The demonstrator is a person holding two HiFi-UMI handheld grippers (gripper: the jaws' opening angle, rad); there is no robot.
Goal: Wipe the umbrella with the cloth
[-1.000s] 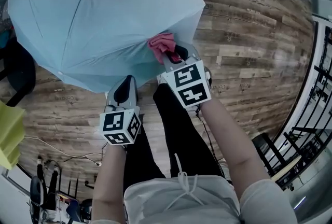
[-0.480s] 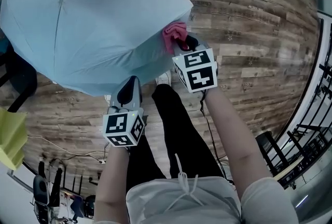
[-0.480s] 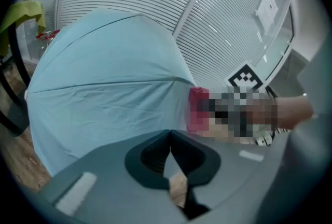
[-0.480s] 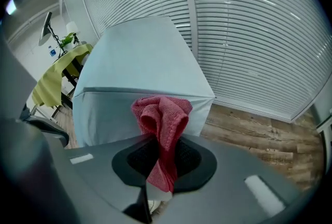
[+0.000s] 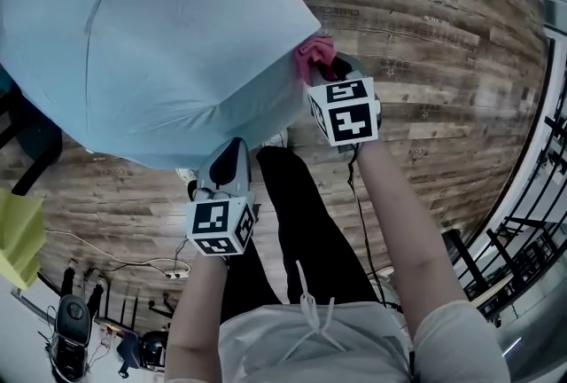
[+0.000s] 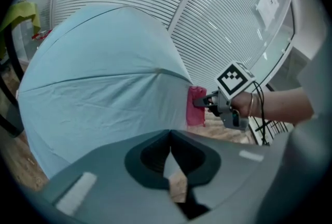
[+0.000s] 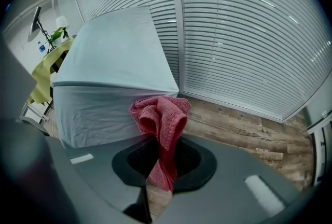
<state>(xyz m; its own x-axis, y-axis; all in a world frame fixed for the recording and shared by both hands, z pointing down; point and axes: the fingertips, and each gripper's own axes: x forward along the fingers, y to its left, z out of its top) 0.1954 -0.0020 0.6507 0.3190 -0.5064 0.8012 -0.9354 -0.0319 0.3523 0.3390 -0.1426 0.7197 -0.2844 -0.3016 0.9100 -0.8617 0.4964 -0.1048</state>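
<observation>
The open light blue umbrella (image 5: 151, 35) lies on its side and fills the upper left of the head view. My right gripper (image 5: 323, 68) is shut on a bunched pink cloth (image 5: 313, 53), which it presses against the canopy's right edge near a rib tip. In the right gripper view the cloth (image 7: 162, 124) hangs between the jaws, touching the umbrella (image 7: 111, 72). My left gripper (image 5: 236, 146) sits at the canopy's lower edge, jaws closed on the fabric. The left gripper view shows the umbrella (image 6: 104, 83), the cloth (image 6: 196, 106) and the right gripper (image 6: 210, 105).
A wooden plank floor (image 5: 425, 35) lies under everything. My legs in black trousers (image 5: 301, 222) stand below the grippers. There is a yellow object (image 5: 18, 230) at the left, cables (image 5: 133, 264) at the lower left, a black railing (image 5: 532, 239) at the right, and white blinds (image 7: 249, 26) behind.
My right gripper has slid the pink cloth up and to the right along the canopy edge, toward its corner. The left gripper has stayed at the lower edge.
</observation>
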